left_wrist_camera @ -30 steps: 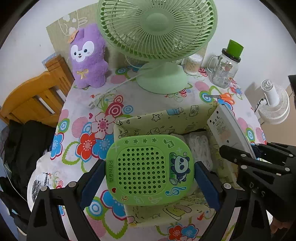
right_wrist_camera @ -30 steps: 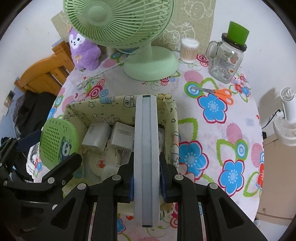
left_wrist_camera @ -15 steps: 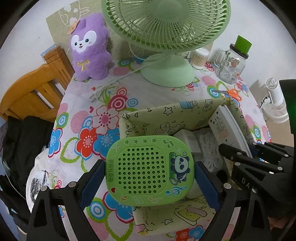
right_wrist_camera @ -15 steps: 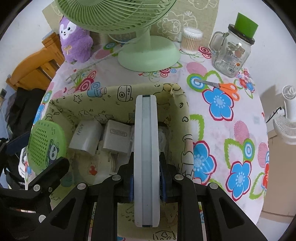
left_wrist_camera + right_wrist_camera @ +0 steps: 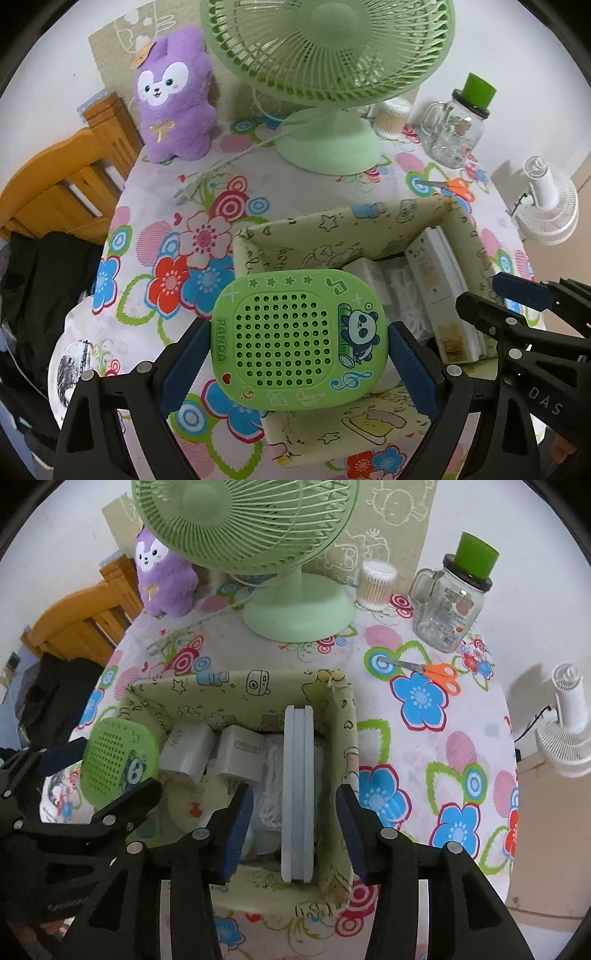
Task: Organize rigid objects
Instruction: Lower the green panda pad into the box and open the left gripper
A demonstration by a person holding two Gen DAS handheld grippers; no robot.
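My left gripper [image 5: 299, 362] is shut on a flat green panda case [image 5: 299, 338], held above the near left corner of the patterned fabric box [image 5: 343, 225]. My right gripper [image 5: 293, 834] is opening: its blue pads [image 5: 238, 830] stand clear on both sides of a slim white slab [image 5: 297, 794]. The slab stands on edge inside the box [image 5: 236, 683], against its right wall. Two white chargers [image 5: 214, 753] and a white cord lie beside it. In the right wrist view the green case [image 5: 116, 757] and left gripper [image 5: 88, 775] show at the box's left.
A green desk fan [image 5: 291, 602] stands behind the box, a purple plush [image 5: 162, 579] to its left. Glass jar with green lid [image 5: 452, 605], cotton-swab tub [image 5: 376, 585] and orange scissors [image 5: 432, 672] lie at right. A wooden chair [image 5: 55, 188] stands beyond the table's left edge.
The right gripper let go of the white slab, its jaws now apart, and the slab rests lower inside the box. The left gripper still holds the green case.
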